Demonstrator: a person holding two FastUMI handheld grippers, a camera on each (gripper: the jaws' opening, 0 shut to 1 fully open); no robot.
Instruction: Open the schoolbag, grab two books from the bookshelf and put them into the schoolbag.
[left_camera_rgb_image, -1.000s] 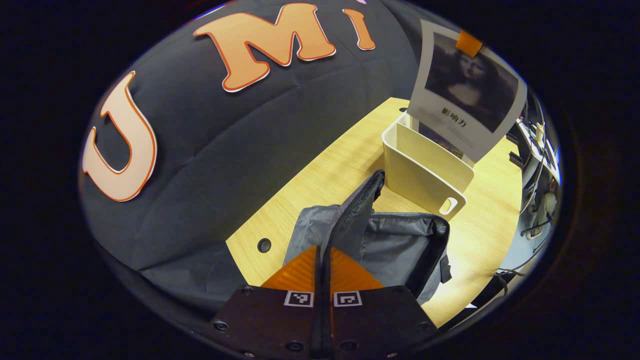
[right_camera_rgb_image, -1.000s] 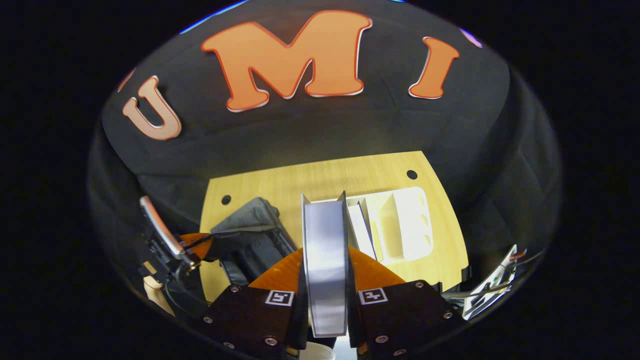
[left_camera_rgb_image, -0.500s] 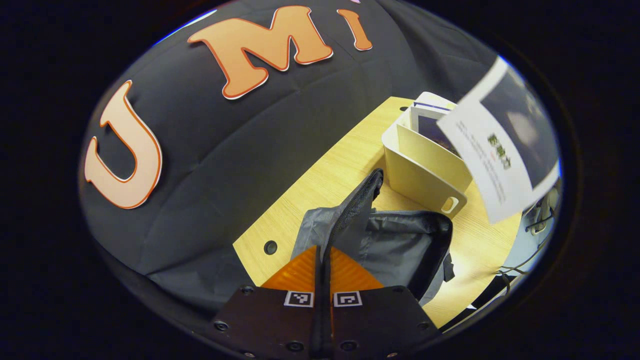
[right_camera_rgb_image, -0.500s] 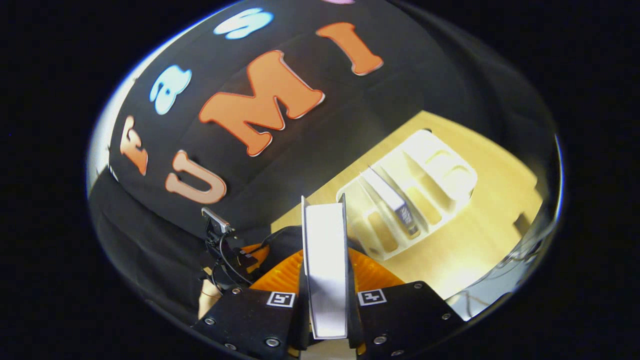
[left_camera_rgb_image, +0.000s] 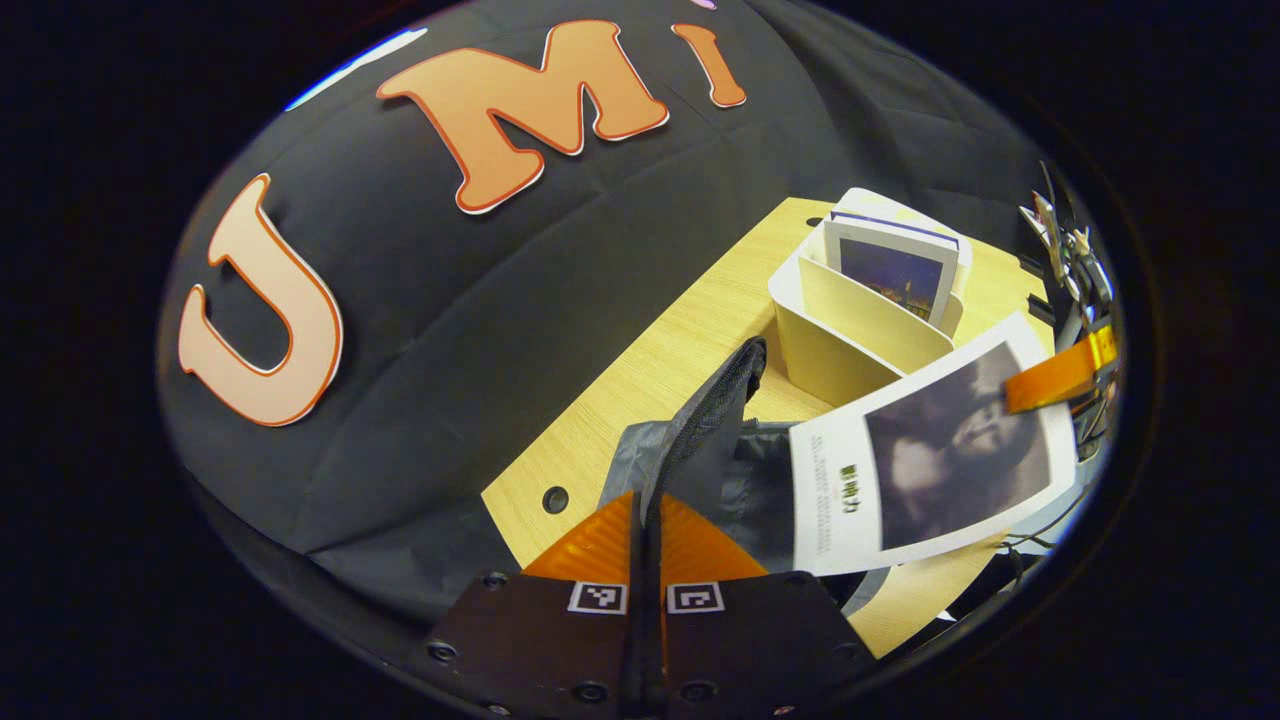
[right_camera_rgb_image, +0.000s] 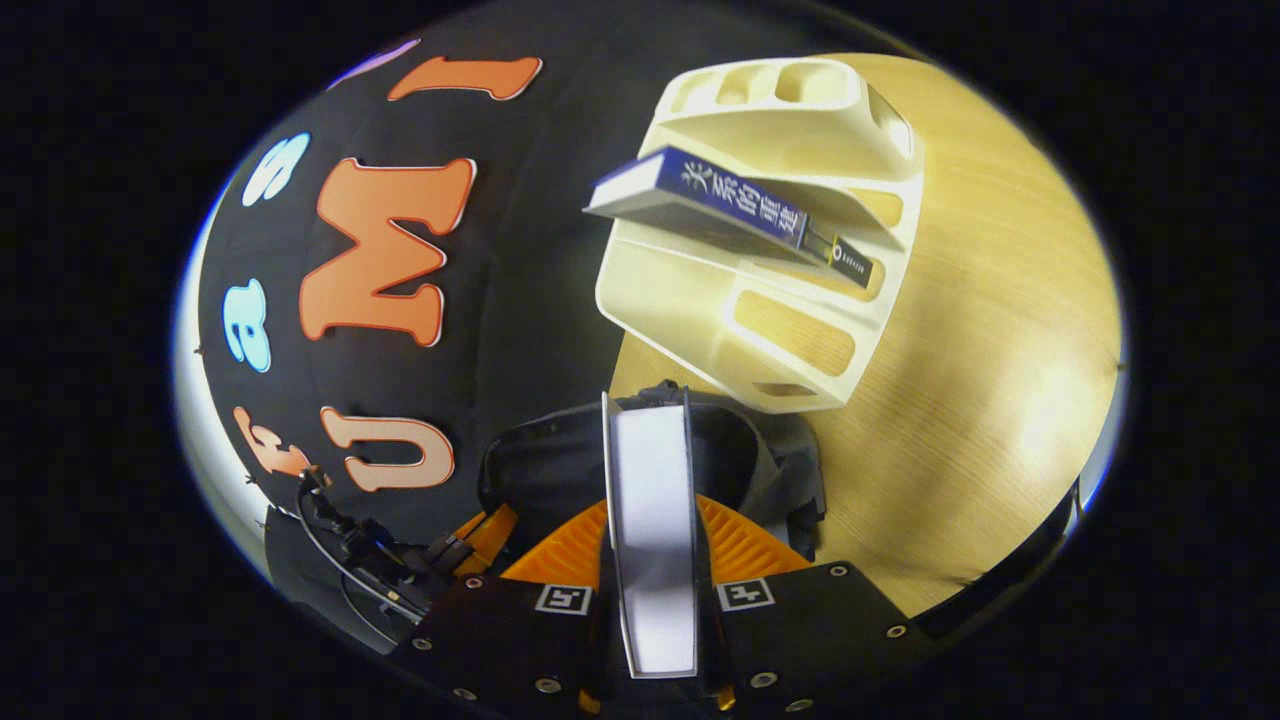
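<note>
The pale wooden table (left_camera_rgb_image: 640, 380) carries everything here, its top running up to the black cloth wall. On it lies the dark grey fabric schoolbag (left_camera_rgb_image: 740, 480), unzipped, with its zip-edged flap (left_camera_rgb_image: 715, 420) pulled upright. Just beyond the bag stands the cream plastic bookshelf (left_camera_rgb_image: 850, 330) with its slotted dividers; in the right gripper view the same rack (right_camera_rgb_image: 770, 250) sits just behind the bag's open mouth (right_camera_rgb_image: 650, 450).

One book with a dark blue spine (right_camera_rgb_image: 740, 205) rests in a middle slot of the rack, leaning against a divider; from the left gripper view its cover shows a dark night picture (left_camera_rgb_image: 895, 275).

The other book, white-covered with a greyish portrait picture (left_camera_rgb_image: 925, 460), hangs tilted over the open bag. The right gripper (right_camera_rgb_image: 650, 560) clamps it, both fingers pressed against its covers, the white page edge (right_camera_rgb_image: 655, 540) pointing down toward the bag's opening.

The left gripper (left_camera_rgb_image: 645, 540) is closed down narrow on the bag's flap, holding it up and open. It also shows at the lower left of the right gripper view (right_camera_rgb_image: 470, 535).
</note>
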